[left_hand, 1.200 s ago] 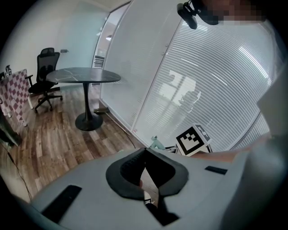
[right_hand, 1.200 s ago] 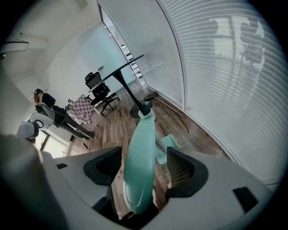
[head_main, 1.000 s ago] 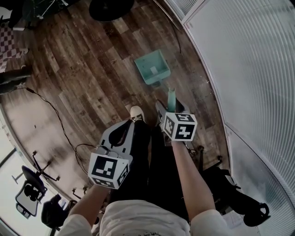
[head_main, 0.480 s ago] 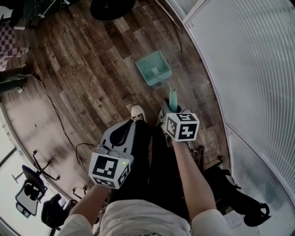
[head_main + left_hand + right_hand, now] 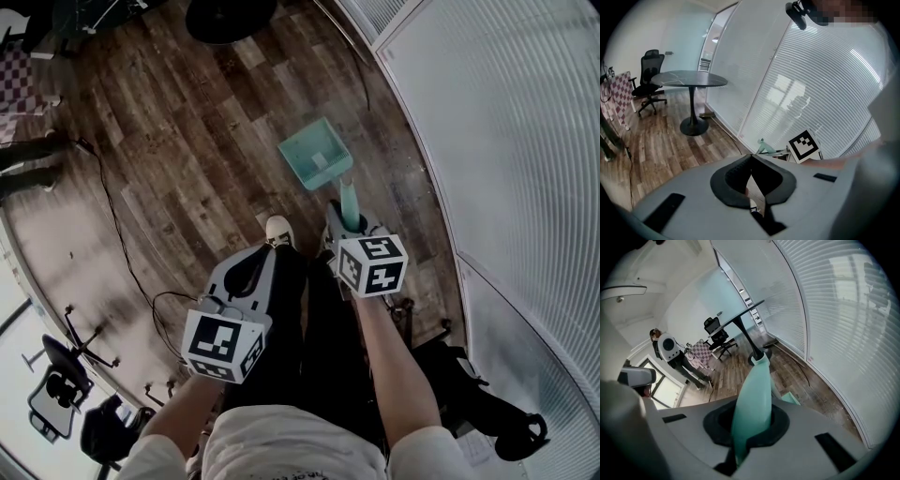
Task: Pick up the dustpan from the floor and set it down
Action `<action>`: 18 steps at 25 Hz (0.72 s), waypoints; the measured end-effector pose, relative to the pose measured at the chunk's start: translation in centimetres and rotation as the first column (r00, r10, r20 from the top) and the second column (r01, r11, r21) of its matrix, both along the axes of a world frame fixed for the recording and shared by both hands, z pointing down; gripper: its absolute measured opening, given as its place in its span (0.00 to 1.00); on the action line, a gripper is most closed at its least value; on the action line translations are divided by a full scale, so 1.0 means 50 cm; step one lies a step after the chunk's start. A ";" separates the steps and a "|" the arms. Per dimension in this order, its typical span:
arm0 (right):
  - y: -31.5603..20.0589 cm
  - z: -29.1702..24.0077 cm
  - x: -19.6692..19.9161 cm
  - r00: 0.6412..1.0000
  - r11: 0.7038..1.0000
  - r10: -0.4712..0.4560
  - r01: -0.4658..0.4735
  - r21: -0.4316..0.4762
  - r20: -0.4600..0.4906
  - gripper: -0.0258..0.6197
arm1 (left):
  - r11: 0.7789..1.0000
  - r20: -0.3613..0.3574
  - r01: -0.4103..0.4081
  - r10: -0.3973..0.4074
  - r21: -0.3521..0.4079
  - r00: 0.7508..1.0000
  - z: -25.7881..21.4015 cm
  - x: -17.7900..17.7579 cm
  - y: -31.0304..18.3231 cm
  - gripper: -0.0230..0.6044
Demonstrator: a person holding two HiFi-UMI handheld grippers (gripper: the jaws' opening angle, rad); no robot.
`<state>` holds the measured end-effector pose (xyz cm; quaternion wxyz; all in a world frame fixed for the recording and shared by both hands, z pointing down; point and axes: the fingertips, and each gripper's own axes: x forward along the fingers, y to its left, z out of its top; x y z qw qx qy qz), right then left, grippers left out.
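A teal dustpan (image 5: 316, 155) hangs tilted just above the wooden floor, near the glass wall. Its long handle (image 5: 349, 201) runs back to my right gripper (image 5: 351, 225), which is shut on it. In the right gripper view the handle (image 5: 752, 394) fills the gap between the jaws of my right gripper (image 5: 748, 430), and a corner of the pan (image 5: 790, 398) shows beyond. My left gripper (image 5: 266, 249) hovers lower left over the person's legs, shut with nothing in it. In the left gripper view, my left gripper (image 5: 751, 157) has its jaws meeting at the tips, with the dustpan (image 5: 764, 146) beyond.
A glass wall with blinds (image 5: 506, 141) curves along the right. A round black table base (image 5: 228, 14) stands at the far end, with an office chair (image 5: 649, 70) beside the table (image 5: 689, 78). A cable (image 5: 112, 225) trails over the floor at left. A person (image 5: 670, 350) stands far off.
My right gripper closed on the dustpan's handle and rose a little, tilting the dustpan with it. The left gripper stayed still.
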<state>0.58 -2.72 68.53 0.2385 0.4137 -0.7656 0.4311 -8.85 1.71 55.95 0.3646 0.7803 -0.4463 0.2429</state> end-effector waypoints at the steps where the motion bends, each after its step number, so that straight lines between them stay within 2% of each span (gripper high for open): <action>1: 0.001 -0.003 -0.001 1.000 1.000 0.000 0.000 0.006 0.006 0.08 | 1.000 -0.001 0.000 0.000 0.001 1.000 -0.002 0.000 0.000 0.07; 18: 0.019 -0.049 -0.007 0.998 0.996 -0.021 0.016 0.091 0.055 0.07 | 1.000 0.006 -0.001 0.001 0.009 1.000 -0.011 -0.005 -0.001 0.07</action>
